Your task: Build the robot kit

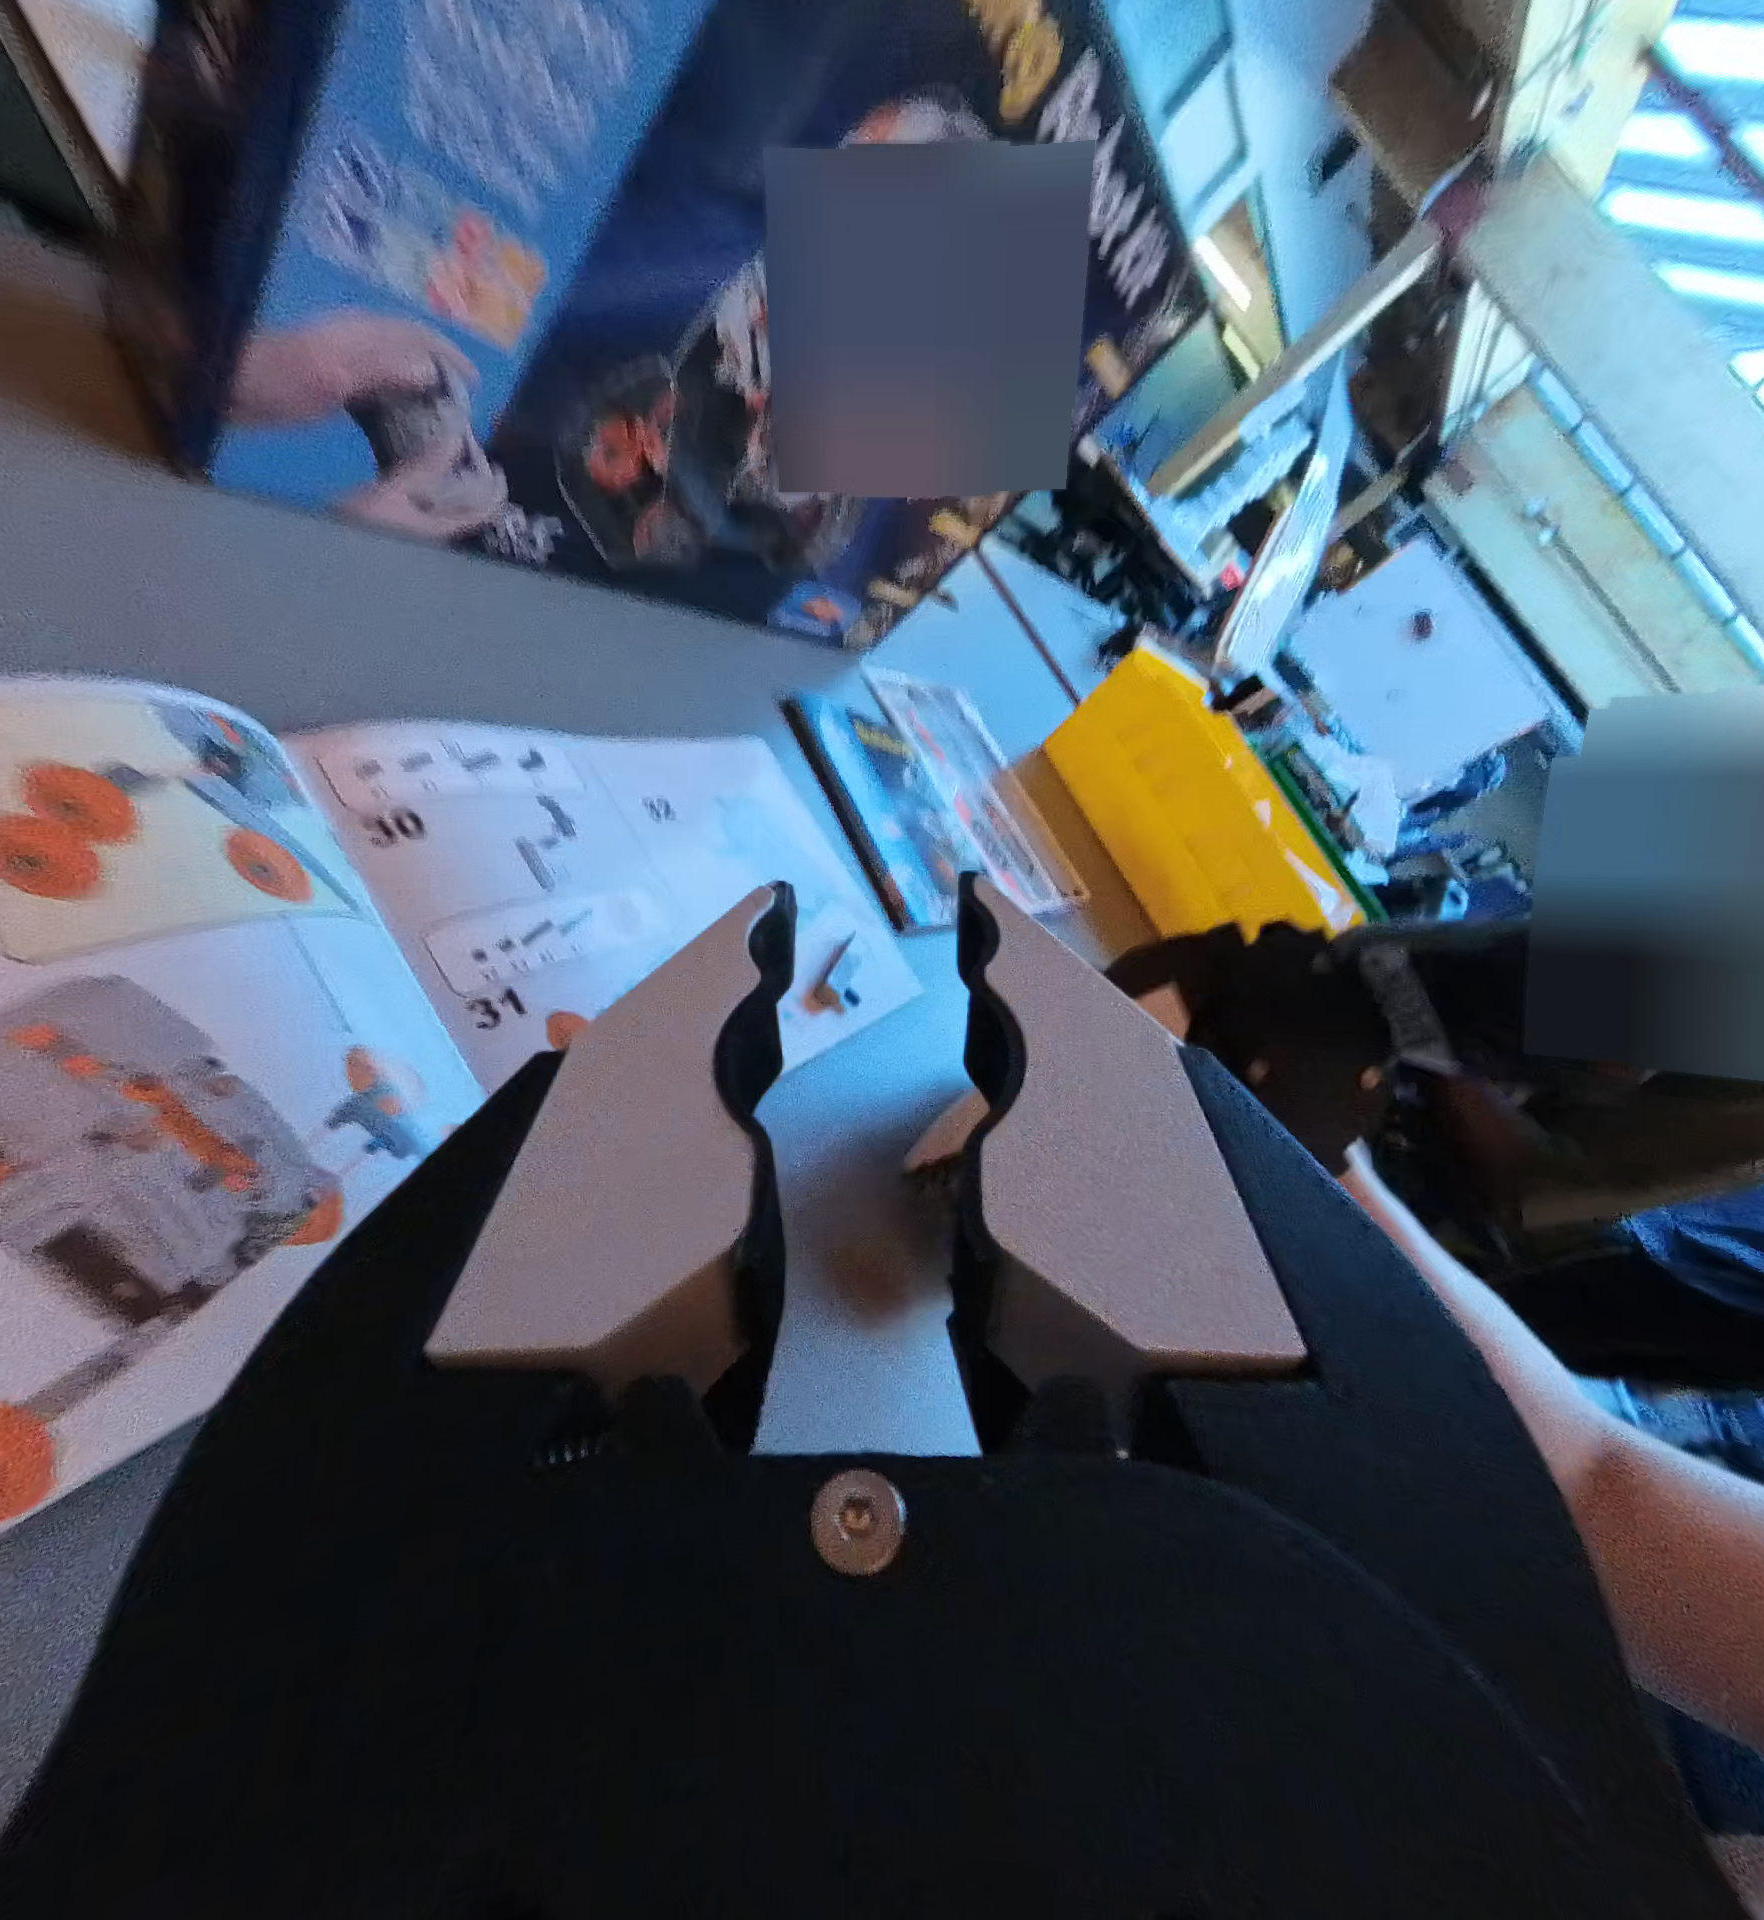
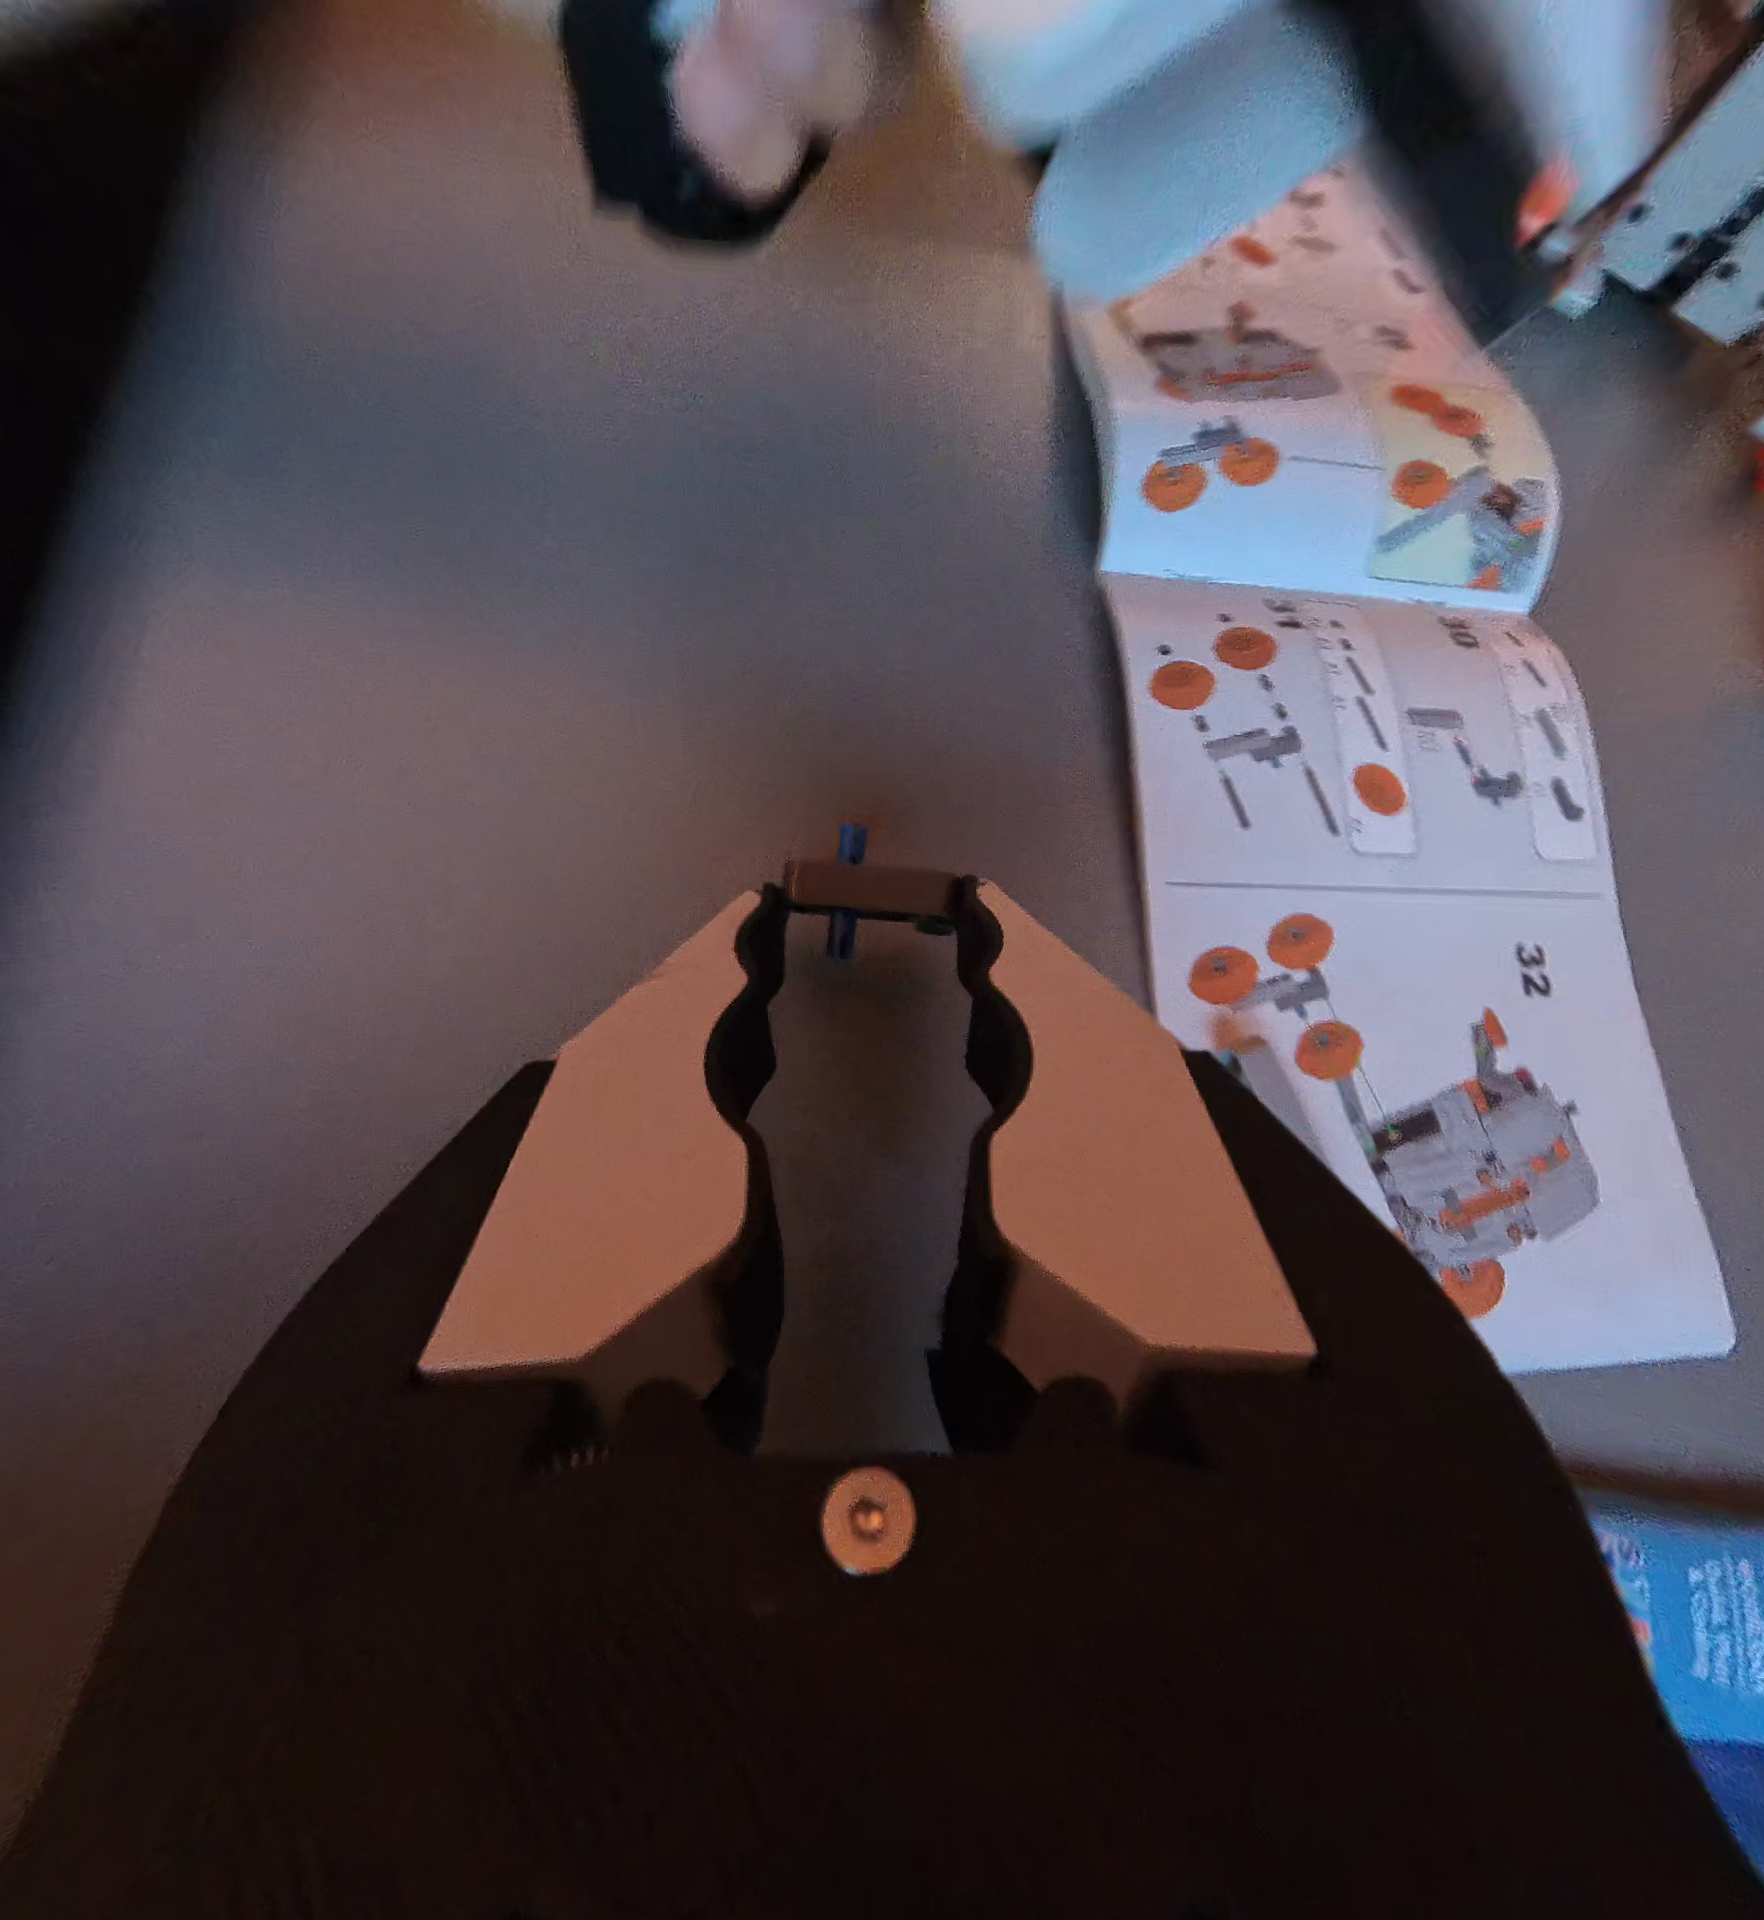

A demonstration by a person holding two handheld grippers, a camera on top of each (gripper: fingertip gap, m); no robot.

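Note:
My left gripper (image 1: pixel 870 902) is open and empty, its jaws apart above the grey table (image 1: pixel 338 613) near the edge of an open building-instruction booklet (image 1: pixel 504 883). The other gripper (image 1: pixel 1262 997) shows dark to its right, held by a bare arm. In the right wrist view my right gripper (image 2: pixel 870 891) is shut on a small grey brick piece (image 2: pixel 873 885) with a blue pin (image 2: pixel 850 844) through it, held by its ends between the fingertips above the table (image 2: pixel 442 623). The booklet (image 2: pixel 1377 831) lies open to its right.
A large blue toy box (image 1: pixel 504 291) stands behind the booklet. A yellow bin (image 1: pixel 1190 800) and smaller boxes (image 1: pixel 919 810) sit farther back. A partly built grey and orange model (image 2: pixel 1730 229) is at the right view's top right; a blue box (image 2: pixel 1751 1621) lies at its lower right. About 12 cm separates my left fingertips from my right.

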